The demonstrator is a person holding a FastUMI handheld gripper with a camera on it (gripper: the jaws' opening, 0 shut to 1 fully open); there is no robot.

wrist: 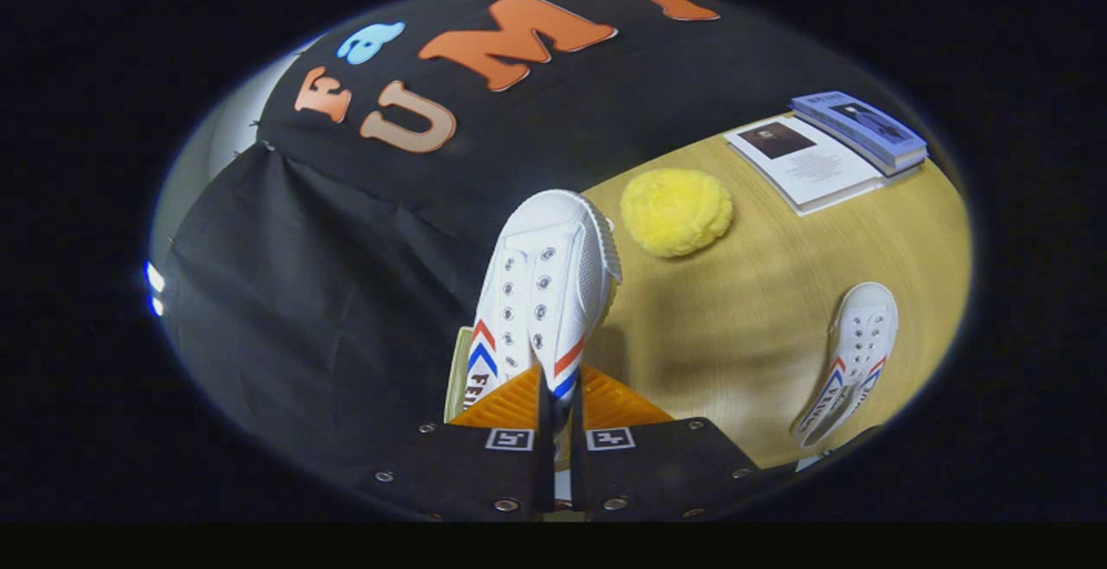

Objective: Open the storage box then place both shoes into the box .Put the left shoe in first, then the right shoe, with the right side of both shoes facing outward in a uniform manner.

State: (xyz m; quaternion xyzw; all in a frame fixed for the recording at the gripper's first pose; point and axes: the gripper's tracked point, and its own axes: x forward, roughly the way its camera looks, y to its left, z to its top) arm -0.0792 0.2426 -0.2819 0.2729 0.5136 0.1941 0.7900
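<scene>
gripping a white canvas shoe (547,292), the gripper (559,396) has its 2 fingers drawn in close, with only a thin slot between them, and the shoe's side wall sits pinched in that slot, so both fingers press on it. the shoe reaches forward from the fingertips with its rubber toe cap farthest ahead, its upper turned toward the camera so that 2 rows of metal eyelets show, with no laces in them. red and blue chevron stripes mark both sides of it near the fingers. it looks lifted off the wooden table (778,361), with its rear half over the table's near edge and the black cloth wall behind it; how high it is held i cannot tell.

a second white shoe (852,361) of the same make lies on the table well off to the right of the fingers, toe pointing away, eyelets up. a fluffy yellow ball (676,211) rests on the table just beyond the held shoe's toe and a little right of it. farther back on the right lie a white booklet (804,163) and, touching it, a small stack of blue books (860,128).
</scene>
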